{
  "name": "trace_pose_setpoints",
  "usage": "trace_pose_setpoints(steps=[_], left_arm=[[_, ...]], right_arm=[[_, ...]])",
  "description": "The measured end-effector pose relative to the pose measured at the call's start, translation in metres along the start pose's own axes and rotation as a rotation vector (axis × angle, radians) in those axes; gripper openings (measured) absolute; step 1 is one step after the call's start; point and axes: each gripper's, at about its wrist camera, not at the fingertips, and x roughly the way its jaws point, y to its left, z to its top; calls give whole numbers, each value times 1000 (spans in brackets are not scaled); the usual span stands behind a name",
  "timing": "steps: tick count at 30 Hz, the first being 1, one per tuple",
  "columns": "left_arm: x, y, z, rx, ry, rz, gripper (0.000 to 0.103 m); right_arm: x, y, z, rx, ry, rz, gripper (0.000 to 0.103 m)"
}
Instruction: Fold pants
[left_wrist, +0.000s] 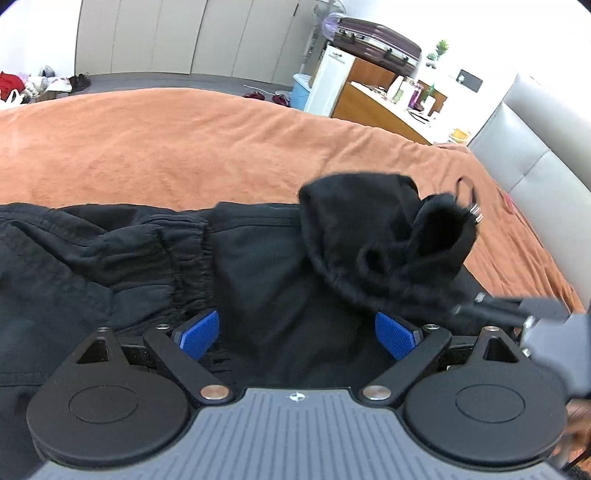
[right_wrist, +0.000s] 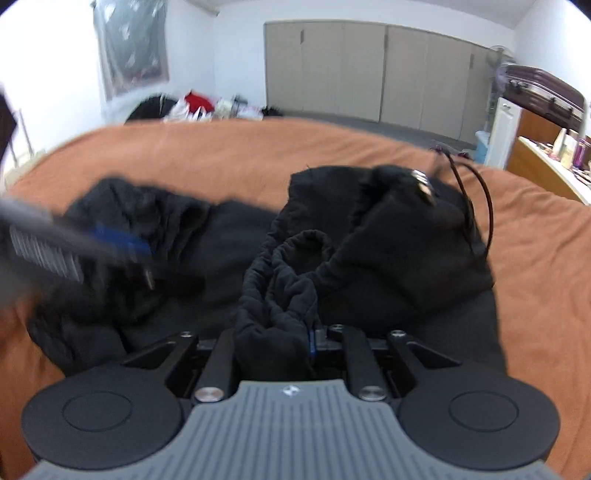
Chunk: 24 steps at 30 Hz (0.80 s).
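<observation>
The black pants (left_wrist: 258, 266) lie in a bunched heap on the orange blanket (left_wrist: 184, 147) that covers the bed. The left gripper (left_wrist: 297, 332) hangs just above the pants with its two blue pads (left_wrist: 199, 334) spread wide apart, and nothing is pinched between them. The stretchy waistband (left_wrist: 192, 251) sits just in front of the left pad. The right gripper (right_wrist: 291, 341) has its jaws pressed close together on a thick roll of the black cloth, so it is pinching the pants. From that grip the cloth rises into a raised fold (right_wrist: 388, 236) that stands higher than the rest of the heap. A thin black cord (right_wrist: 487, 206) with a small metal tip (right_wrist: 423, 186) loops out from the top of that fold. In the right wrist view the left gripper shows as a blur at the left side. Behind the bed are pale closet doors (right_wrist: 369, 70) and a purple suitcase (left_wrist: 376, 40) on a cabinet.
</observation>
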Motion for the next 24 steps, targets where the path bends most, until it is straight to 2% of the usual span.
trace_pose_setpoints(steps=[3,6,9,12,15,20,21,22,24], left_arm=[[2,6,1,-7,9,5,103],[4,9,1,-19,6,13,103],[8,12,5,-61,15,-4,103],[9,5,17,-68,6,-33,103],[13,-6,27,-57,-8,-42,103],[32,-22,19,-68,7,-55,103],[37,-23,17,-74,15,-53,103],[41,-24,15,-82,27,-53,103],[49,-22,11,-102,43,-62,103]], right_arm=[[13,12,-15,-63,6,-25,12],[21,9,-22,-27,4,-23,14],[17,9,-26,-18,-11,-15,25],[-2,8,-15,-35,-32,-33,27],[-39,-10,-2,72,-49,16,30],[-78,-37,7,172,-49,78,52],[-82,-38,5,175,-55,82,59],[-84,-37,4,170,-66,90,72],[-86,-31,0,145,-92,81,78]])
